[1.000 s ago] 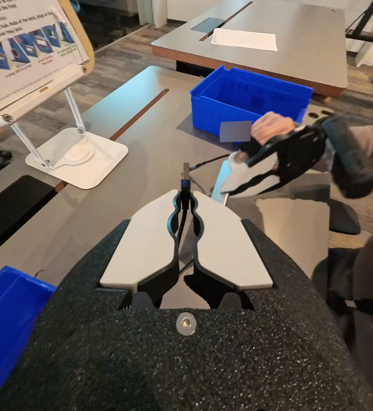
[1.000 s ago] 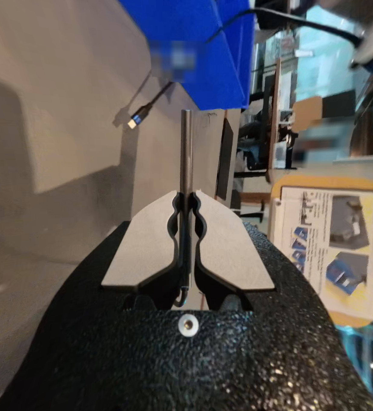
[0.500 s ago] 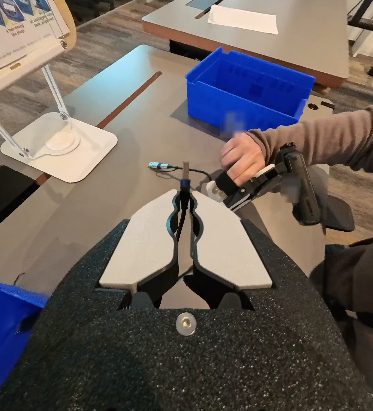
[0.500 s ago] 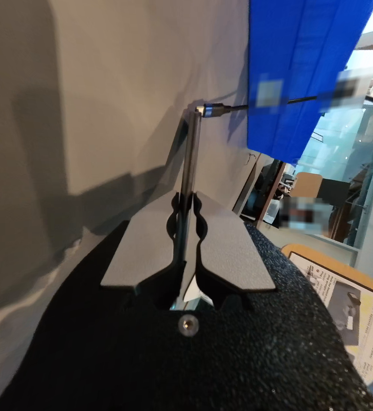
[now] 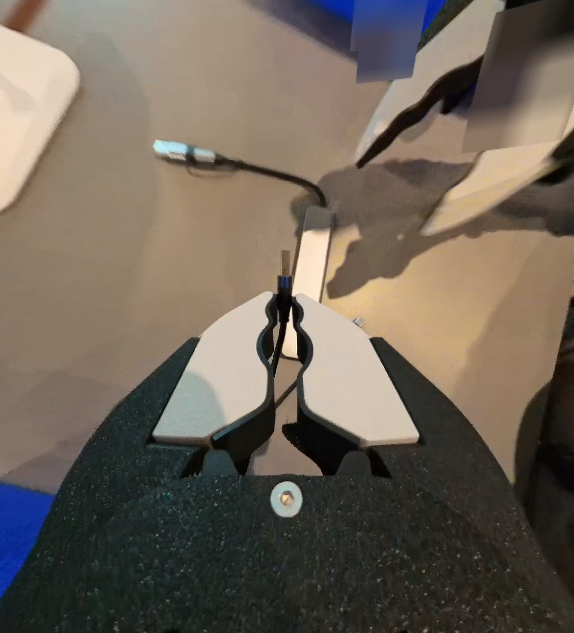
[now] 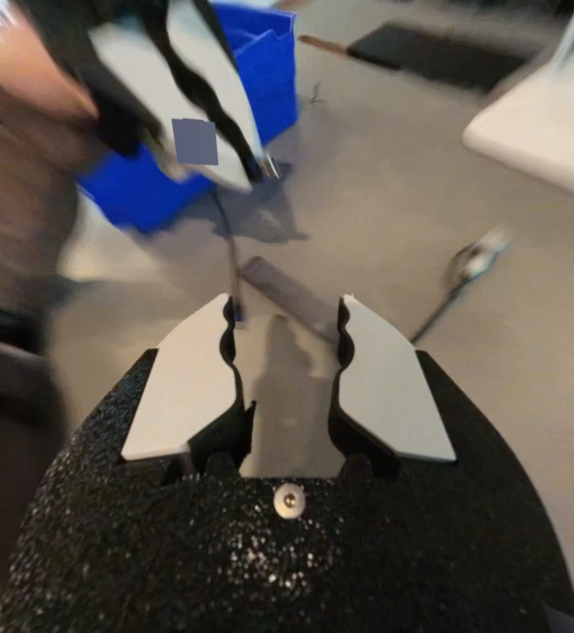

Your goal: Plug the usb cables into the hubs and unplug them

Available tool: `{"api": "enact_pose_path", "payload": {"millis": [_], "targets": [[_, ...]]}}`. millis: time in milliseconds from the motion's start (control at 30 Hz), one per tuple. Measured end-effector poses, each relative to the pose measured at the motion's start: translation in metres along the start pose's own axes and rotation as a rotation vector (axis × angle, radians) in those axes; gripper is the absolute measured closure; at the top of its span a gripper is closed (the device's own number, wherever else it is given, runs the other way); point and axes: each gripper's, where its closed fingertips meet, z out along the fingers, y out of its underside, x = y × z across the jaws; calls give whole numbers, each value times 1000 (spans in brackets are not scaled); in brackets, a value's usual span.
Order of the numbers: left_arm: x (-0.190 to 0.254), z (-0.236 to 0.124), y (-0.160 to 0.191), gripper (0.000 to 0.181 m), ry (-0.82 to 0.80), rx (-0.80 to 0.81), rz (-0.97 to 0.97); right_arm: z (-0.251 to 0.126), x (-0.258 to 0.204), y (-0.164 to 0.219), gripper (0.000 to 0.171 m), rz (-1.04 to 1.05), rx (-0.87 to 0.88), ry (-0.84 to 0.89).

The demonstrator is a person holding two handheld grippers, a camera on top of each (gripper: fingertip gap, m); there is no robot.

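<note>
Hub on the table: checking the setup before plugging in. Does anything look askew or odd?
Nothing looks damaged. The hub lies flat on the table, its own cable loose. The left gripper holds a USB plug, not yet inserted.

The USB hub (image 5: 313, 260) is lying flat on the table (image 5: 176, 257), its cable (image 5: 271, 174) running away left to a connector (image 5: 184, 156). The USB plug (image 5: 284, 270) is sitting just left of the hub — clamped in the left gripper (image 5: 283, 301). The stand base (image 5: 15, 113) is resting far left; the right gripper (image 5: 450, 154) is hovering at upper right.
</note>
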Motion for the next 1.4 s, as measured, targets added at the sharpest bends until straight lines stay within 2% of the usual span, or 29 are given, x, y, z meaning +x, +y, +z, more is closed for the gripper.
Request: {"api": "enact_pose_path", "payload": {"millis": [67,133,200,267,500,667,800,967,1167,1400], "targets": [[4,21,12,174,47,-90,1,-3,-10,9,108,452,13,-157],[7,35,25,174,59,-192,-4,-2,-11,21,103,775,-17,-268],[6,43,34,174,34,-268,3,2,-9,35,100,972,-56,-320],[4,51,39,174,7,-313,-16,8,-8,48,99,1066,-106,-330],[-7,62,57,174,-104,-473,-43,27,8,44,103,1102,-56,-286],[9,63,60,174,0,-490,-84,39,25,33,101,1077,8,-251],[24,67,63,174,152,-477,-144,50,32,24,98,1040,18,-265],[17,68,47,174,188,-349,-258,45,30,33,104,1044,-108,-264],[20,72,49,174,220,-358,-268,59,14,31,109,1052,-220,-320],[18,64,57,174,235,-386,-290,66,13,25,114,1113,-156,-395]]}}
